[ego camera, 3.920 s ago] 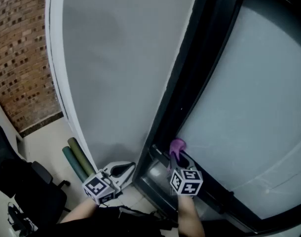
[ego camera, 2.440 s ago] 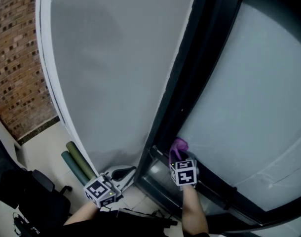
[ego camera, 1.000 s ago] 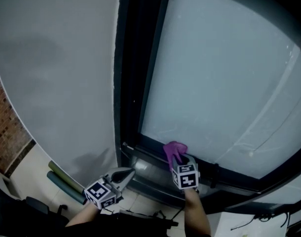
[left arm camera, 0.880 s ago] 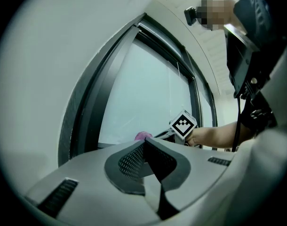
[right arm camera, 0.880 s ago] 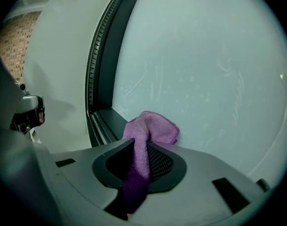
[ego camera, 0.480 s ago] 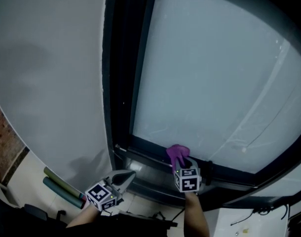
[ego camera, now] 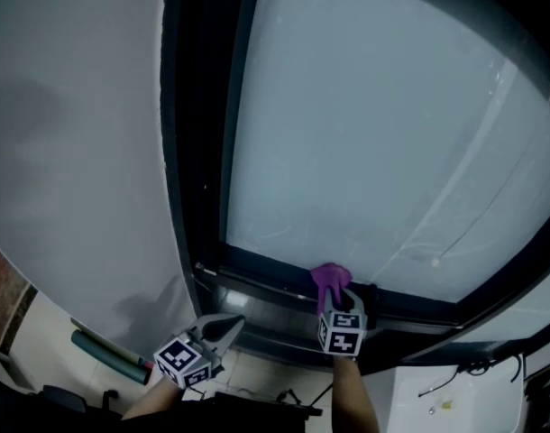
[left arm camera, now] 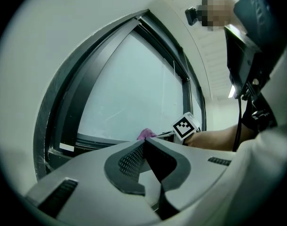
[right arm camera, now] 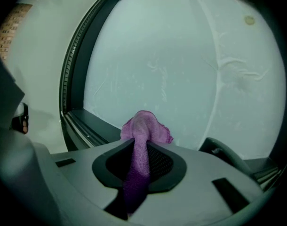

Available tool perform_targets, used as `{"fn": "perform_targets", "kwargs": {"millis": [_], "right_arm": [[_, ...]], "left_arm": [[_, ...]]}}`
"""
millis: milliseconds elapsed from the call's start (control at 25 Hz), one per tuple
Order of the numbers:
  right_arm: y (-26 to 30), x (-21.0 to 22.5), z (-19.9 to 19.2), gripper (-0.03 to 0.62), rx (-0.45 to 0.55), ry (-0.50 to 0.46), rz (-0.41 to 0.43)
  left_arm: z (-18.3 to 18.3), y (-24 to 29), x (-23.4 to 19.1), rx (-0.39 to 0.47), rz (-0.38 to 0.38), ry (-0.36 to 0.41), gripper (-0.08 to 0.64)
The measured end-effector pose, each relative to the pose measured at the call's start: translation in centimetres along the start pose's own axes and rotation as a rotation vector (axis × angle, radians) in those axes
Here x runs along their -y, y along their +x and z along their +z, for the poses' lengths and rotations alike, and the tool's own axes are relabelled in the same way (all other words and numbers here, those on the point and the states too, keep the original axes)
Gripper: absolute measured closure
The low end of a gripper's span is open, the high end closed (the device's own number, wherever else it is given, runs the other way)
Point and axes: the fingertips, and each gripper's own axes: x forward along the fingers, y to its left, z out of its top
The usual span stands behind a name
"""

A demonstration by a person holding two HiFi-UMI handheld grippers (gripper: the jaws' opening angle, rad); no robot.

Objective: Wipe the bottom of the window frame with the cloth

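Note:
A purple cloth (ego camera: 329,280) (right arm camera: 142,131) is pinched in my right gripper (ego camera: 334,298) (right arm camera: 139,142), which is shut on it. The cloth's bunched end rests against the dark bottom rail of the window frame (ego camera: 257,274) (right arm camera: 89,126), just under the frosted pane (ego camera: 374,124). Its tail hangs back between the jaws. My left gripper (ego camera: 223,326) (left arm camera: 144,144) is shut with nothing in it, held low and to the left, away from the frame. From the left gripper view the cloth (left arm camera: 145,134) and the right gripper's marker cube (left arm camera: 186,126) show along the rail.
A dark handle or latch (right arm camera: 223,152) sits on the rail right of the cloth. The frame's dark upright (ego camera: 198,133) rises at left beside a grey wall (ego camera: 68,152). Two rolled tubes (ego camera: 108,354) lie on the floor at lower left. White surface with cables (ego camera: 455,395) at lower right.
My right gripper has slid the cloth rightward along the bottom rail, away from the left corner. The head view has swung right. The left gripper has stayed low and shut.

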Motion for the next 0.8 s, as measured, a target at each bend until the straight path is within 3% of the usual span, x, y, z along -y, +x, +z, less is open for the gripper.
{"fn": "perform_targets", "kwargs": {"millis": [320, 480, 640, 800], "right_arm": [[-0.9, 2.2, -0.2, 0.517, 0.073, 0.236, -0.093], [-1.2, 2.5, -0.6, 0.517, 0.109, 0.31, -0.13], [-1.5, 3.2, -1.0, 0.517, 0.133, 0.405, -0.137], [-1.9, 3.6, -1.4, 0.517, 0.165, 0.582, -0.112]], "left_arm": [[-0.8, -0.3, 0.1, -0.003, -0.027, -0.038, 0.558], [-1.3, -0.7, 0.2, -0.008, -0.042, -0.04, 0.558], [-1.3, -1.4, 0.0, 0.001, -0.043, -0.048, 0.558], [-0.8, -2.2, -0.9, 0.006, -0.013, -0.035, 0.558]]}}
